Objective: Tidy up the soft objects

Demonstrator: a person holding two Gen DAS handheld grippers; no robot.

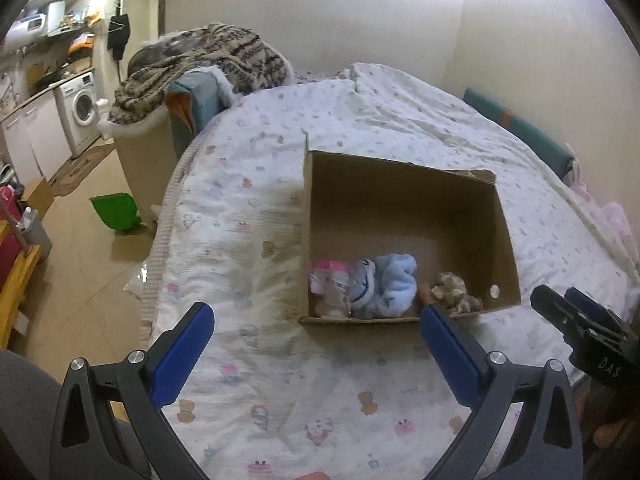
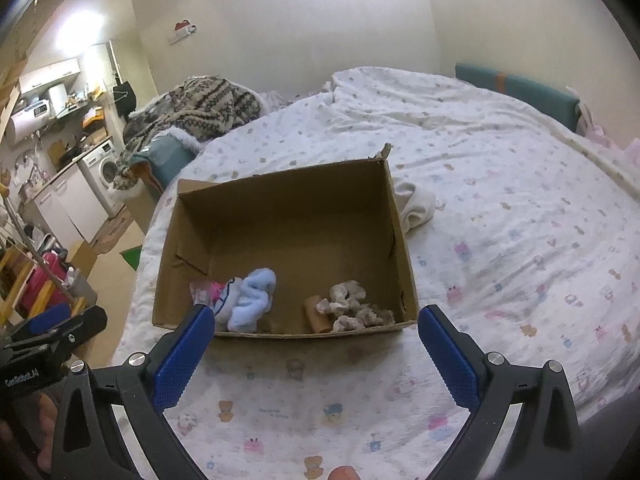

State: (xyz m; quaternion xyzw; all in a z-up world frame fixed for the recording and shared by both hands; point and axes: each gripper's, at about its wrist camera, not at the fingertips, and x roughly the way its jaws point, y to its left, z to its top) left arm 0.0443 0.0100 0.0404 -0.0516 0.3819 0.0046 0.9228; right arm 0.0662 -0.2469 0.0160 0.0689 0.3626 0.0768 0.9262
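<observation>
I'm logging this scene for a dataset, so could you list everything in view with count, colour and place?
cardboard box: one, brown, open, on the bed
light blue plush: one, inside the box, near-left
pink and white packet: one, inside the box, left of the plush
beige crumpled soft item: one, inside the box, near-right
brown tube: one, inside the box, beside the beige item
white cloth: one, on the bed, right of the box
bed cover: one, white, small prints
patterned blanket: one, brown and cream, past the bed
washing machine: one, white, far left
left tool: blue pads, open
right tool: blue pads, open
</observation>
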